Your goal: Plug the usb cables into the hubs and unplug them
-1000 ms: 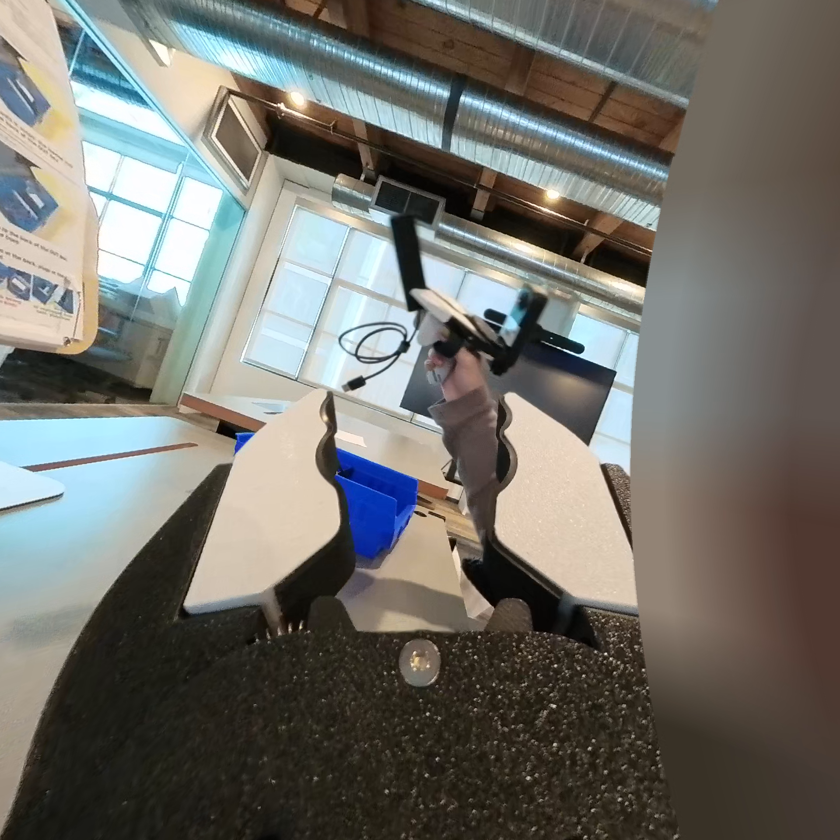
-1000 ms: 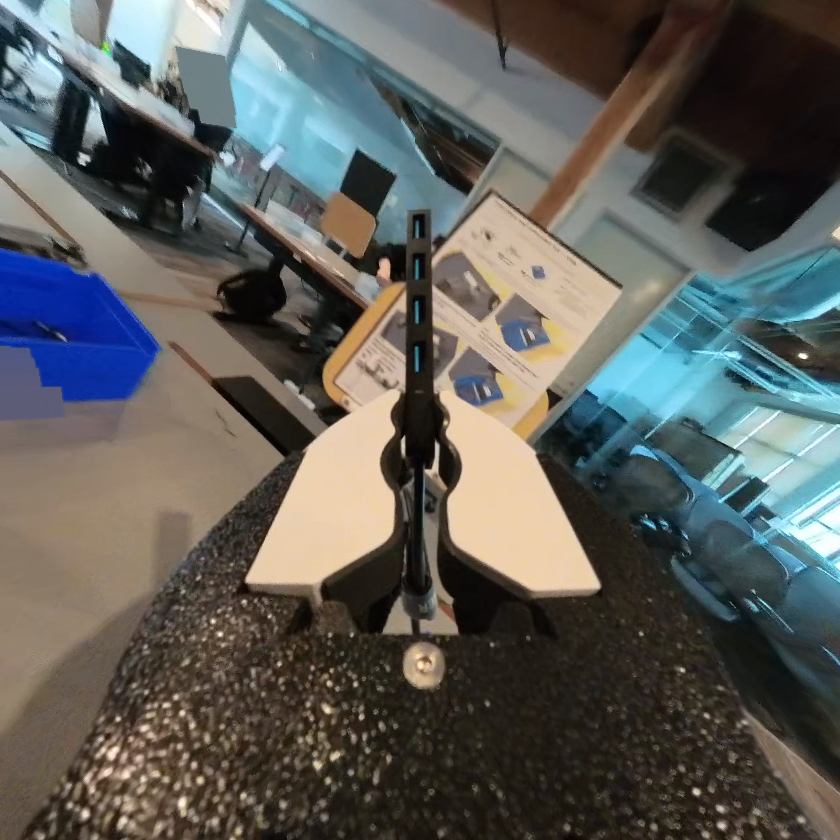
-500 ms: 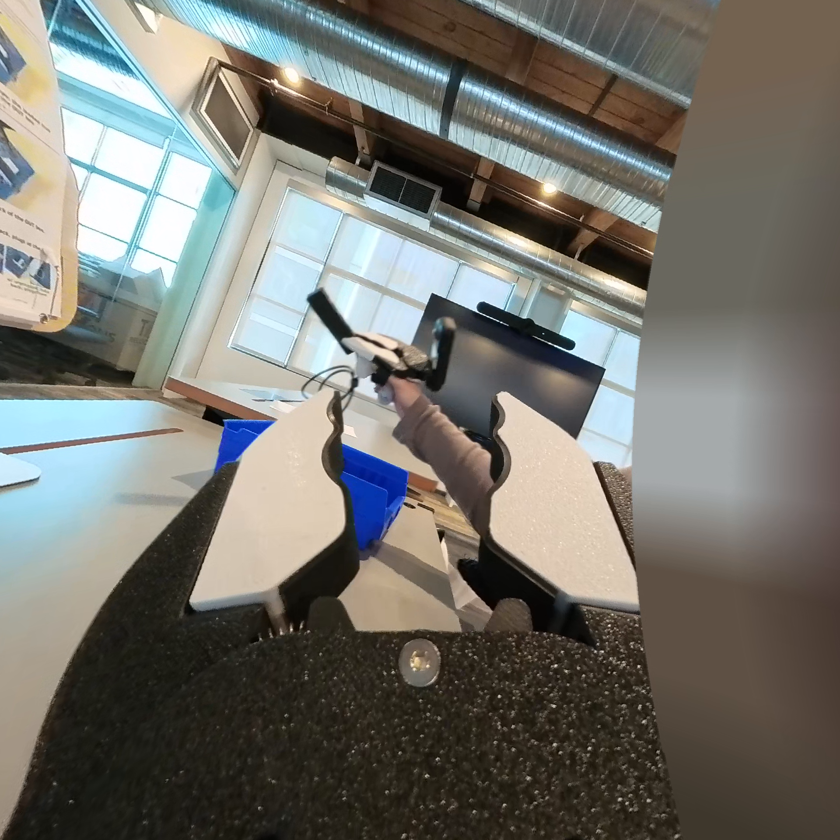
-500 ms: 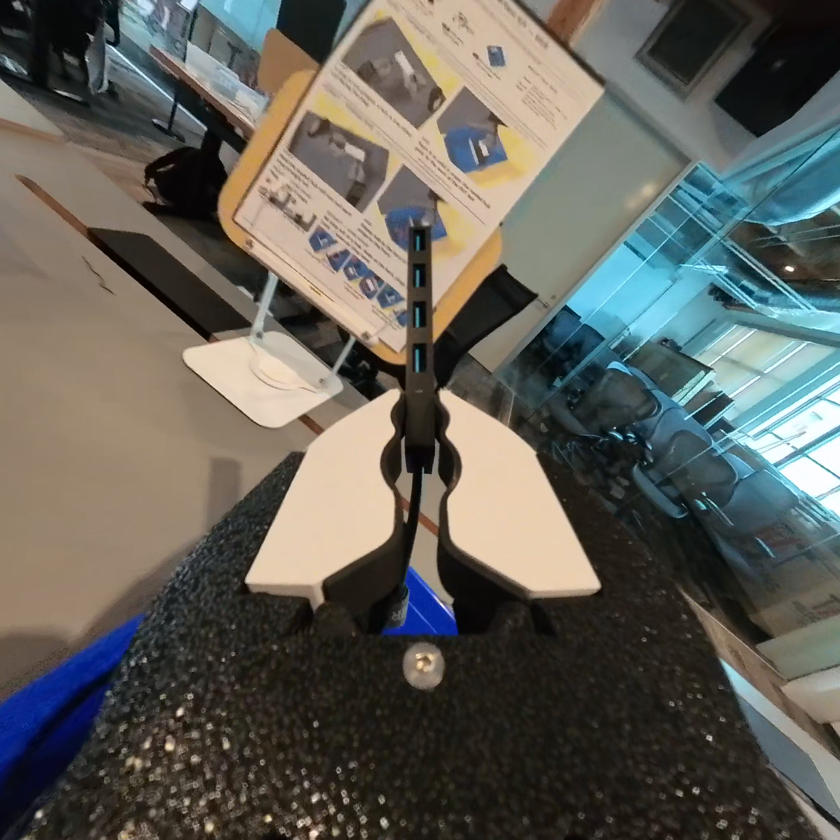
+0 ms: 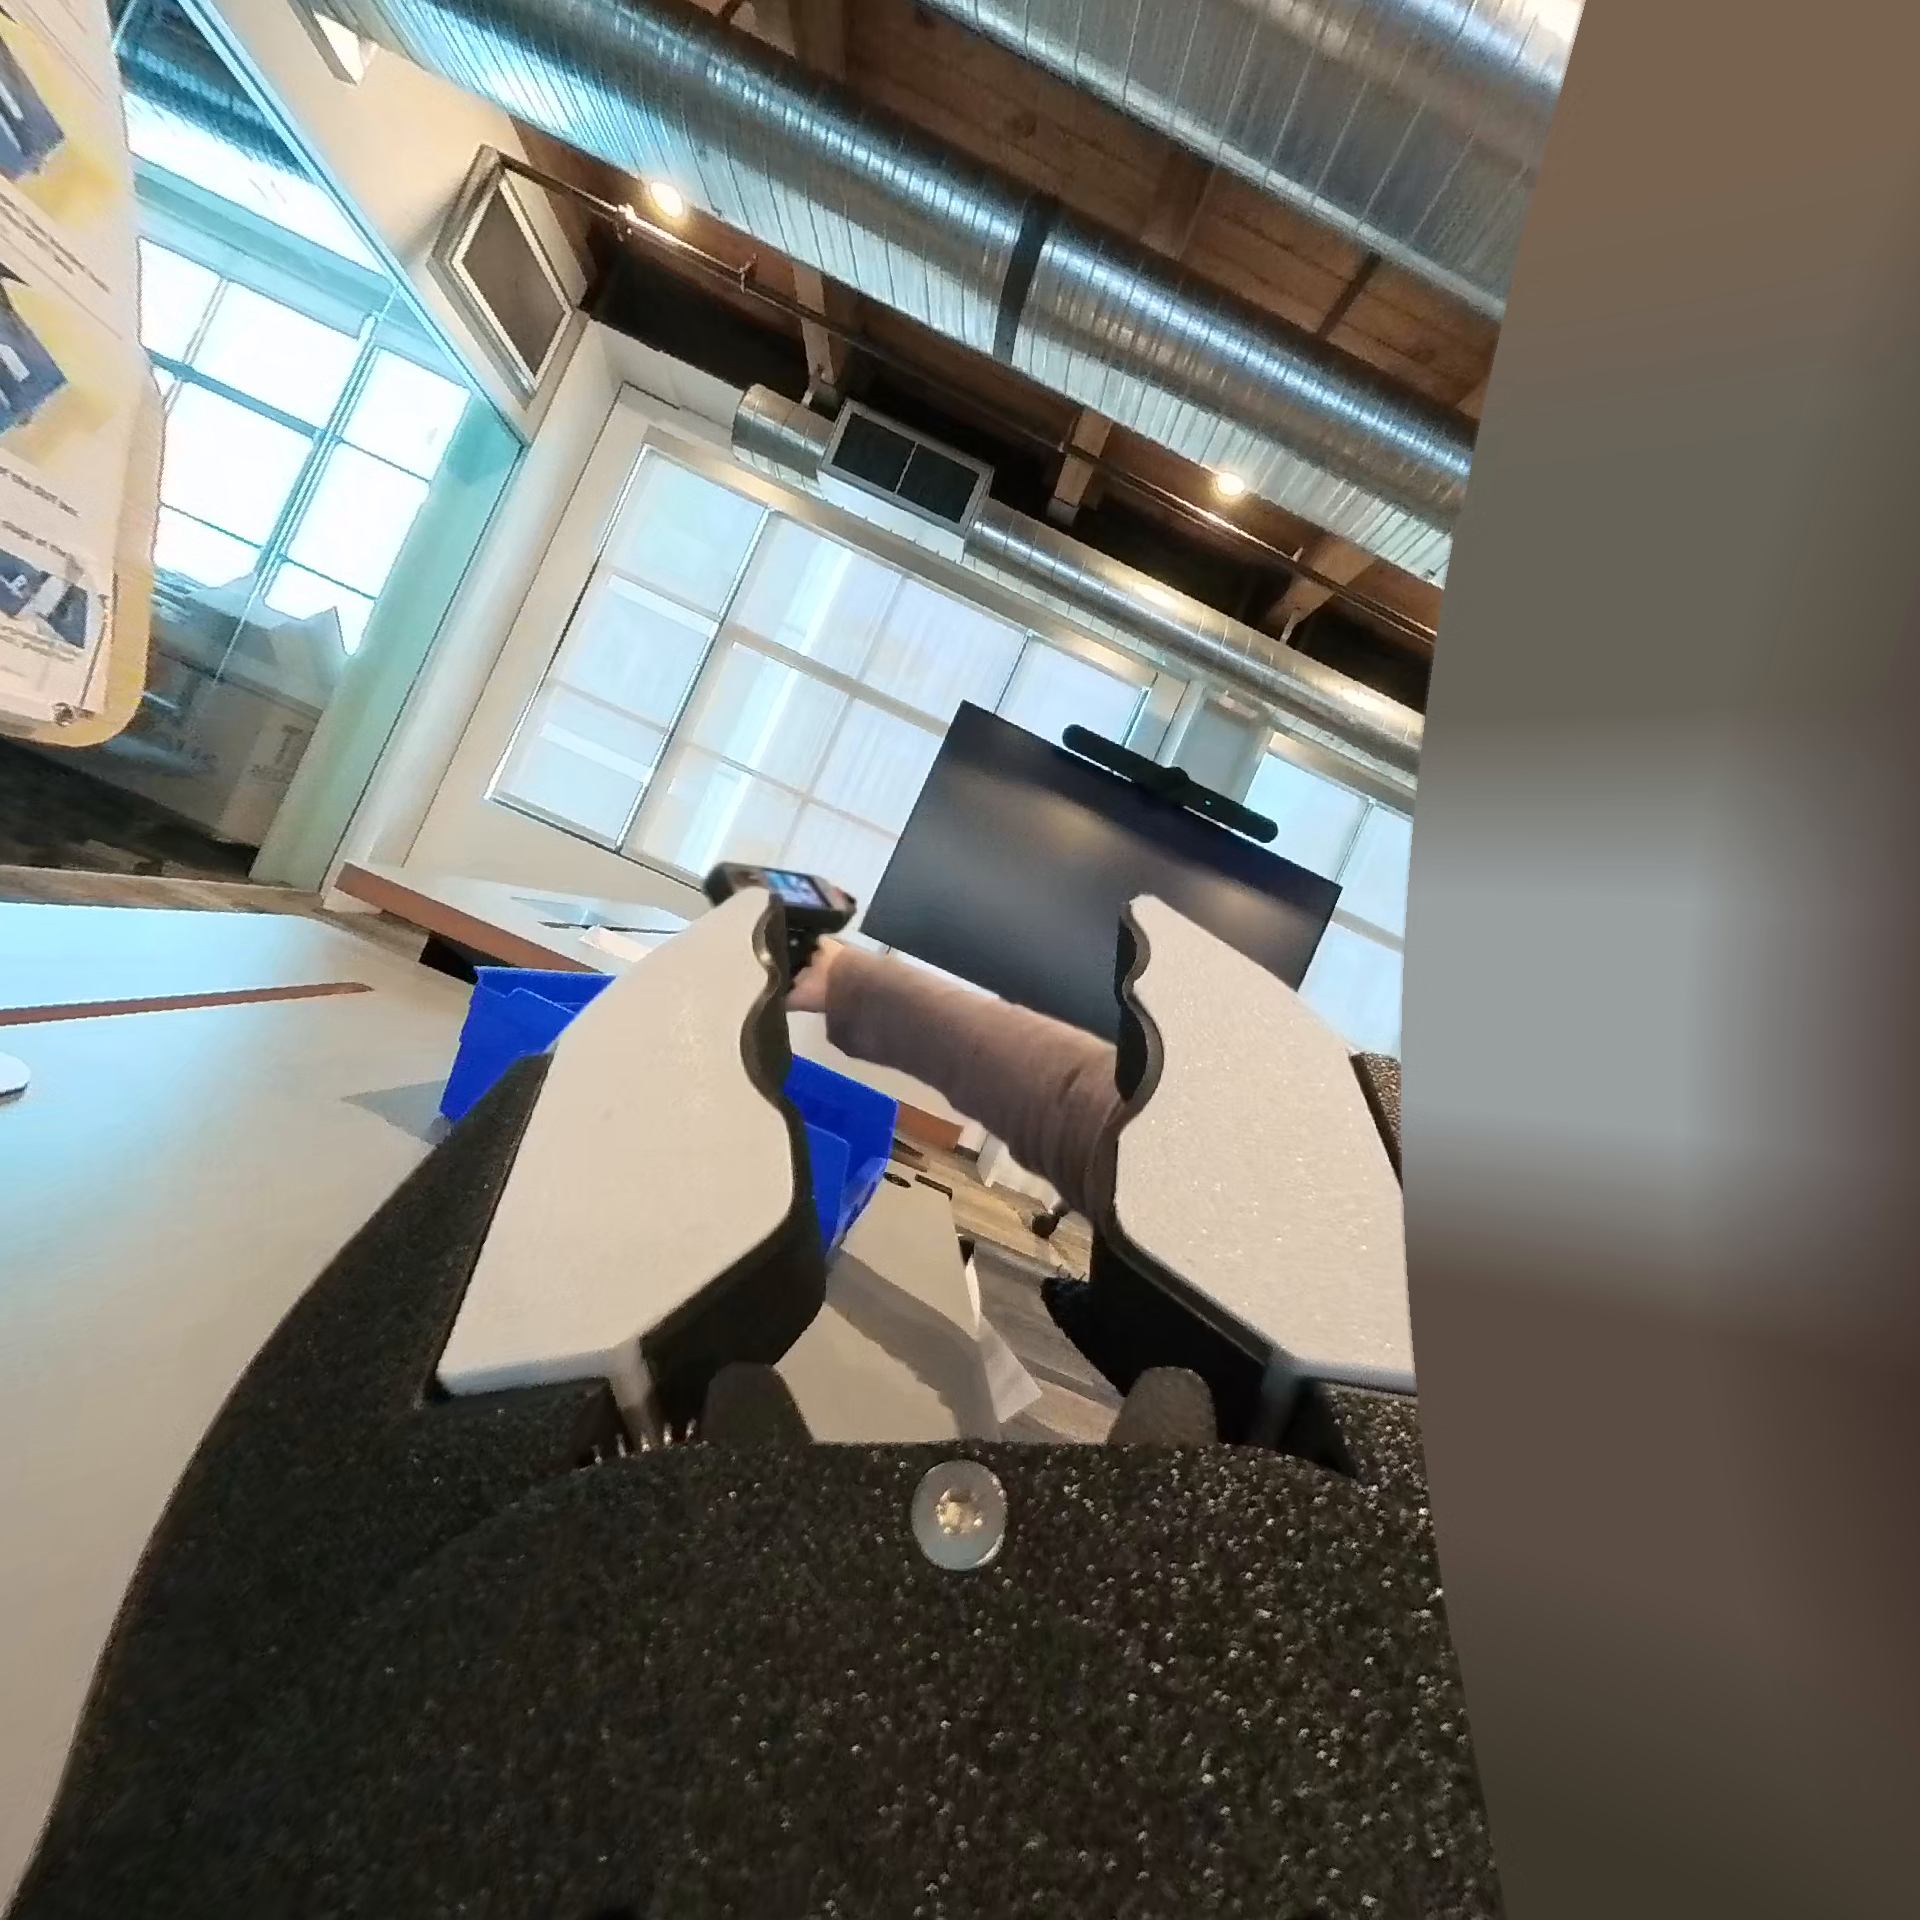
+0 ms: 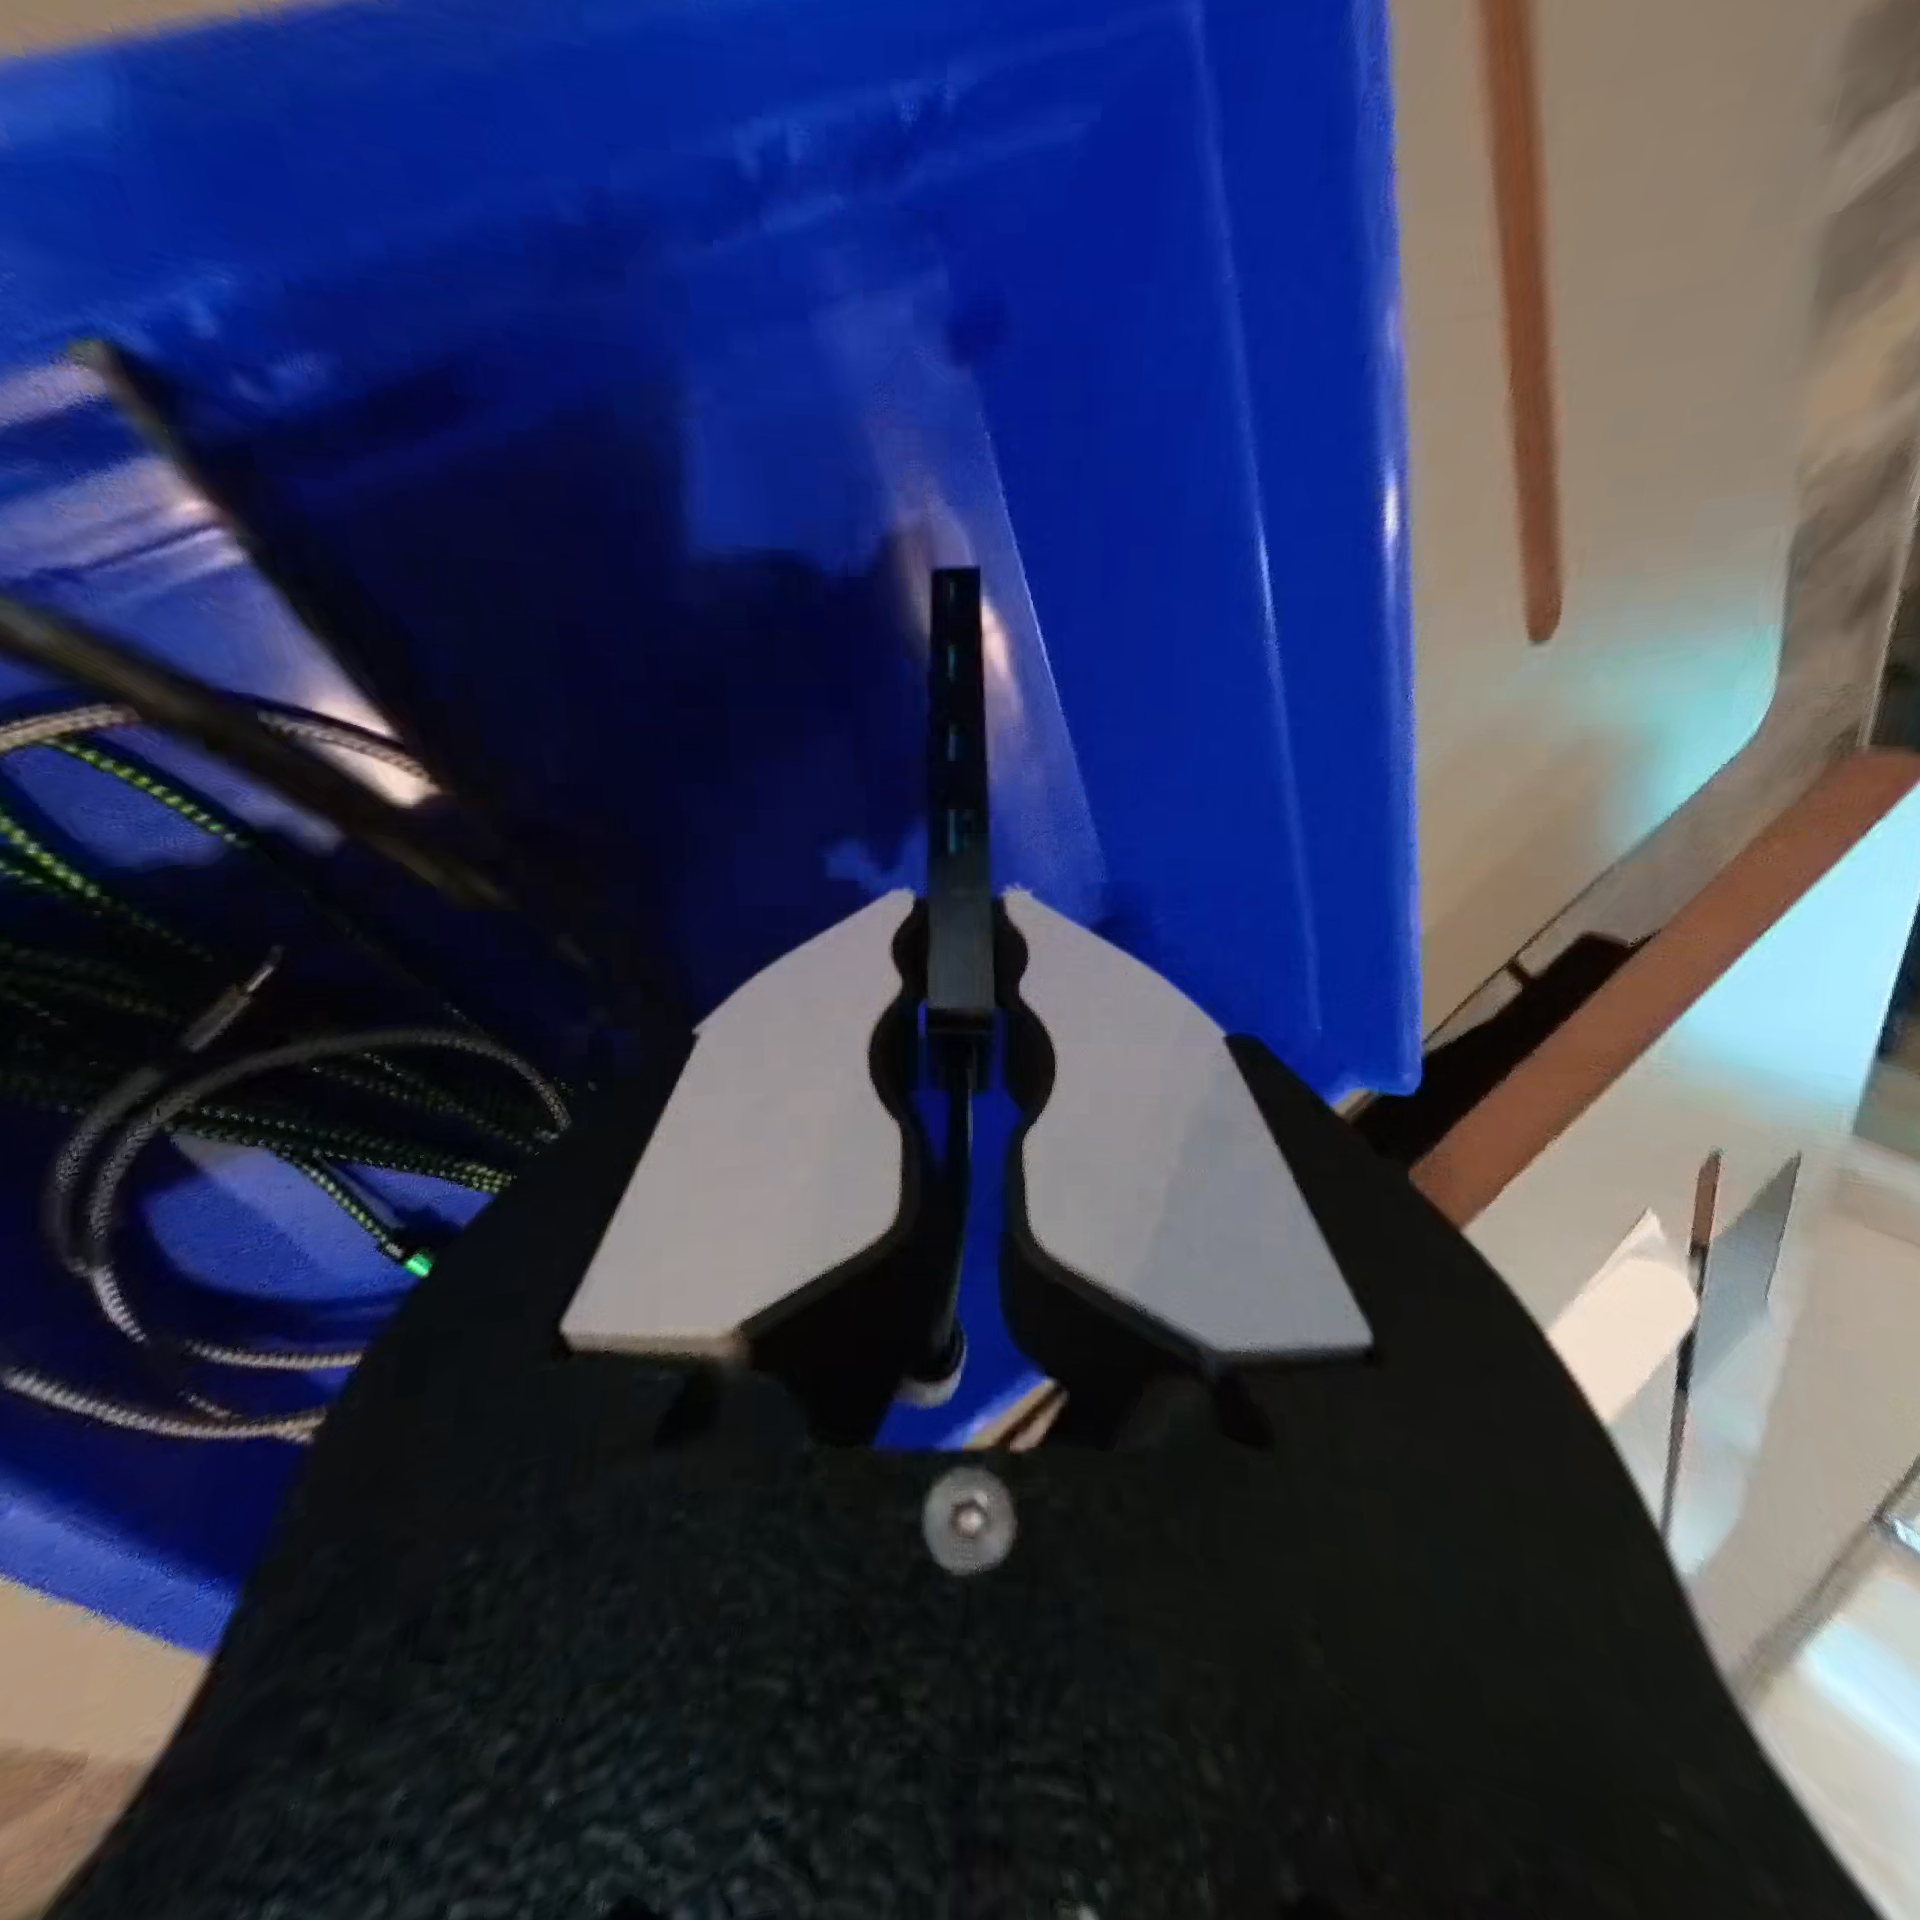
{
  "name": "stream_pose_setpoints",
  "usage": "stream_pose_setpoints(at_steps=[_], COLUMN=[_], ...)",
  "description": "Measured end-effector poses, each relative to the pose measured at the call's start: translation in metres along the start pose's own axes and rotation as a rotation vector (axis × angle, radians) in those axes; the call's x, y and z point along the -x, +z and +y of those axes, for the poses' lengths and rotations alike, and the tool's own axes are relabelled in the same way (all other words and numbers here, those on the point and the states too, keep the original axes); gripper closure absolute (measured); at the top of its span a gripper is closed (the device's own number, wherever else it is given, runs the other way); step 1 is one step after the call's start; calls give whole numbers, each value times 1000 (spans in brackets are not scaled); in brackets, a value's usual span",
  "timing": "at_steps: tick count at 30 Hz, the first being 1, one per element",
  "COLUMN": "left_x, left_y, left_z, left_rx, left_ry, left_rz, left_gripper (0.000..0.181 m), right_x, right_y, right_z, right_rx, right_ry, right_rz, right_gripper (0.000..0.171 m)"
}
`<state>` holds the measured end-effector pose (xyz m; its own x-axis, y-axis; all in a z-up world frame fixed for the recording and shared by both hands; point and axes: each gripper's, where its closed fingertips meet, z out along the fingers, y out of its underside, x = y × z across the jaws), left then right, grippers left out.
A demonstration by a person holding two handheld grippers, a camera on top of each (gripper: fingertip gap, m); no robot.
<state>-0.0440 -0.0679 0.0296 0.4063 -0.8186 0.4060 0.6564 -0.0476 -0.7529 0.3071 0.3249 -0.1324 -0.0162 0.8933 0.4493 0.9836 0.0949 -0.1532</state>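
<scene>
- Left wrist view: the left gripper [image 5: 940,961] is spread wide with nothing between its white fingers [image 5: 665,1122], and it's tilted up toward the ceiling.
- Just past the left finger there's a blue bin [image 5: 842,1143] sitting on the pale table [image 5: 187,1143], partly hidden by that finger.
- Through the gap you can see a sleeve [image 5: 987,1070] reaching across toward the bin, with the right gripper [image 5: 781,896] poking out just above the left fingertip. Only its back end shows from here.
- Farther off beyond the right finger is a dark monitor [image 5: 1091,894], and a propped-up instruction sheet [image 5: 52,364] sits at the far left edge.
- Right wrist view (a bit motion-blurred): the right gripper [image 6: 956,904] is pinching a slim black usb hub [image 6: 956,748] near its cable end, so the hub sticks straight out ahead of the tips. Its ports show as a faint blue row down the edge.
- The hub's own lead [image 6: 961,1195] runs back between the fingers toward the palm.
- The hub is hovering over the inside of the blue bin [image 6: 1195,520], which fills most of the view ahead.
- Left of the fingers, a tangle of braided usb cables [image 6: 260,1039] lies on the bin floor, some black-and-green, some grey.
- Right of the fingers you get the bin wall and then pale table [image 6: 1662,416].
</scene>
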Motion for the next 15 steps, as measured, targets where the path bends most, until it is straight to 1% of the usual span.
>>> stream_pose_setpoints(at_steps=[1, 3, 7, 11, 13, 15], left_x=[1, 1, 0, -2, -2, -2], left_y=[0, 0, 2, 5, 7, 8], left_z=[1, 2, 4, 8, 11, 14], left_rx=[3, 10, 21, 39, 53, 65], left_ry=[-3, -12, -18, -23, -18, -12], left_rz=[-3, -4, 3, 6, -1, -8], left_gripper=[121, 121, 121, 121, 120, 120], right_x=[-1, -2, -4, -14, -20, -24], right_y=[3, 7, 7, 0, -9, -20], right_z=[1, 1, -5, -10, -14, -16], right_rx=[50, 113, 162, 147, 126, 111], right_ry=[8, 20, 94, 114, 128, 140], right_rz=[-3, -11, -21, 69, 124, 161], right_gripper=[161, 160, 135, 120, 109, 102])
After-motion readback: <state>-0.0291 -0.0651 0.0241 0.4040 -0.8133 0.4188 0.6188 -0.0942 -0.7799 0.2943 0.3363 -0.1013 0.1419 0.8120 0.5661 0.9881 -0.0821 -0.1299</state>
